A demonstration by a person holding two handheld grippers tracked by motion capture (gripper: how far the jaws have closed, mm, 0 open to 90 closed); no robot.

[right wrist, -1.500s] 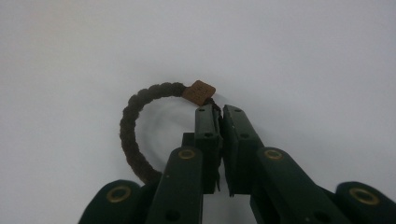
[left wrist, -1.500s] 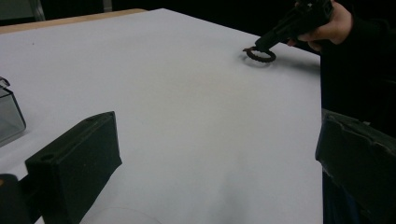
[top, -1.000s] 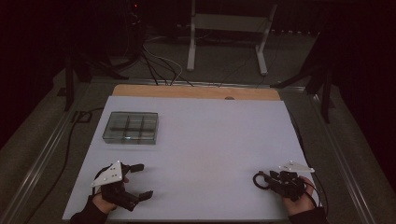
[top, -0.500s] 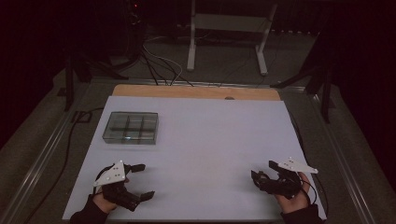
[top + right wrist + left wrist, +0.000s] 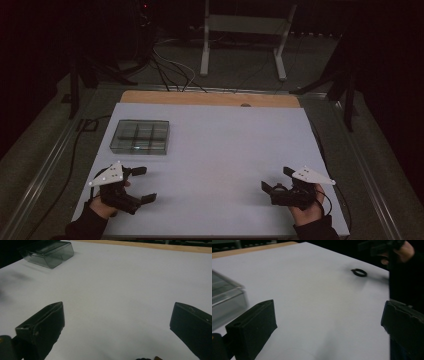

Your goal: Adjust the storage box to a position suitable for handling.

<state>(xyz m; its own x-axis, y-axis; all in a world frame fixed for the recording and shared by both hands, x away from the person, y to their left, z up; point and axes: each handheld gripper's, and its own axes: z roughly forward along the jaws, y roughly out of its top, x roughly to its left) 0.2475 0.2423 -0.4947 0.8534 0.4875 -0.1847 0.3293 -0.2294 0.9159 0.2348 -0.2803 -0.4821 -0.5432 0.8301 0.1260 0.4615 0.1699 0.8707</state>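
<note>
The right gripper (image 5: 276, 179) rests in the person's hand near the edge of the white table top (image 5: 225, 145) closest to the person. Its jaws have just been opening and now stand spread wide. In the right gripper view there is only bare white surface between the two black pads (image 5: 42, 325), which press on nothing. The small black ring (image 5: 359, 272) lies flat on the table, free of any grip. In the left gripper view it sits just below and in front of the right gripper's fingers, close to them but not touching. A dark sliver at the bottom edge of the right gripper view, low between the two fingers, may be this same ring, though too little of it shows to be sure. The left gripper (image 5: 147, 183) is also wide open and holds nothing, and its fingers point across the table towards the ring, which is well apart from them. The clear compartment box (image 5: 140, 136) stands closed on the table just beyond the left gripper's fingers and a little to their outer side, and it shows at the left edge of the left gripper view. From the right gripper's fingers the box is far off, ahead and to the left, near the wooden strip (image 5: 210, 98) along the table's far edge.
</note>
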